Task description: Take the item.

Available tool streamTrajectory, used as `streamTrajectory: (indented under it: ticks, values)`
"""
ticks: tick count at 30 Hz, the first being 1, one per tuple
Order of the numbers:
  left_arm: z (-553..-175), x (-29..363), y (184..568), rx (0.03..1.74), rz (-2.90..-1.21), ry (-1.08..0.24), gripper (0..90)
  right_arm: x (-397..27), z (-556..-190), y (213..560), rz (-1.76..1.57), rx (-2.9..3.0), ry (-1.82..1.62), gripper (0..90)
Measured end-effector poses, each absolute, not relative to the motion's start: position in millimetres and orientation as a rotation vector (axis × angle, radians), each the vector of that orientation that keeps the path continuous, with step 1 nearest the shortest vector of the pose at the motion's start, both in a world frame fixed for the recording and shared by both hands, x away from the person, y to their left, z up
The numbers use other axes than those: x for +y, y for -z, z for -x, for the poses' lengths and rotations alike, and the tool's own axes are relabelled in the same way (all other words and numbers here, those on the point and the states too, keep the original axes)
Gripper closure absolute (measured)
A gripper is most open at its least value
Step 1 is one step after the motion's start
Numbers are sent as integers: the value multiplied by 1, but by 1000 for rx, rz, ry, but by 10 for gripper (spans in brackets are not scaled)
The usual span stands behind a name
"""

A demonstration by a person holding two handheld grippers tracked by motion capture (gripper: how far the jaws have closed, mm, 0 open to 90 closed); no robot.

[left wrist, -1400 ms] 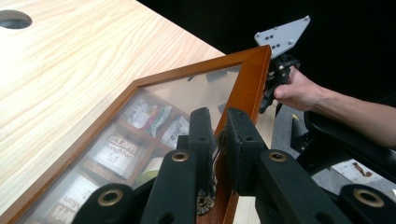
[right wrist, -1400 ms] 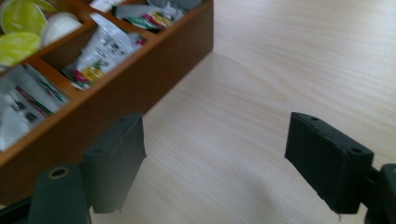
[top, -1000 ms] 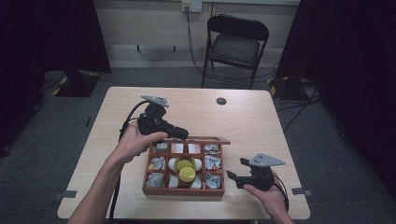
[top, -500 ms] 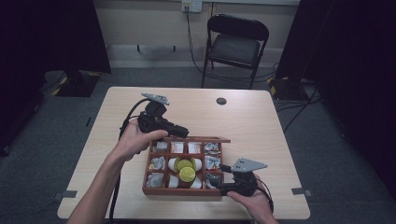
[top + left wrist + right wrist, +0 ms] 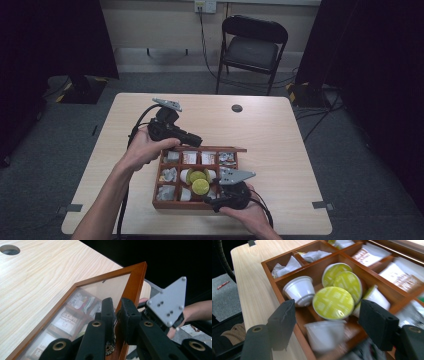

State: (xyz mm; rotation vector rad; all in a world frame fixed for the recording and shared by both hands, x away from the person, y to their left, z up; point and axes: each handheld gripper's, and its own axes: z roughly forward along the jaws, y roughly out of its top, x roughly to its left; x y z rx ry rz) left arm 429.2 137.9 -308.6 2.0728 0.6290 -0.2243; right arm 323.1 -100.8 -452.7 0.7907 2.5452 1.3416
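A wooden compartment box (image 5: pixel 176 205) sits on the table with its glass lid (image 5: pixel 235 149) raised. My left gripper (image 5: pixel 196 140) is shut on the lid's wooden frame (image 5: pixel 136 277) and holds it up; its jaws (image 5: pixel 117 308) clamp the edge. Green-topped coffee capsules (image 5: pixel 199 182) lie in the middle compartment. My right gripper (image 5: pixel 211 203) hovers low at the box's near side, open. Its jaws have just closed a little; a green-lidded capsule (image 5: pixel 333 302) lies ahead between the fingertips (image 5: pixel 328 312), untouched. A white capsule (image 5: pixel 299 290) lies on its side at the left.
Paper sachets (image 5: pixel 200 157) fill the far row, crumpled wrappers (image 5: pixel 284 267) the left compartments. A cable hole (image 5: pixel 237 108) is in the table's far part. A folding chair (image 5: pixel 252 47) stands behind the table. The table's bare wood (image 5: pixel 285 150) lies right of the box.
My right gripper has moved left from beside the box's right edge to over its near side, close to the capsules. The left gripper has kept still with the lid.
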Motion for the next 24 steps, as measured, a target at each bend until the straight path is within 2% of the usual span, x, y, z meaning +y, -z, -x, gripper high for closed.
streamTrajectory:
  ticks: [8,24]
  values:
    - [-429,138,309,631,-2072,229,814,-81,-332,457,-777,2569,-1296,309]
    - [-430,138,309,632,-2072,239,815,-74,-343,460,-802,2597,-1240,287]
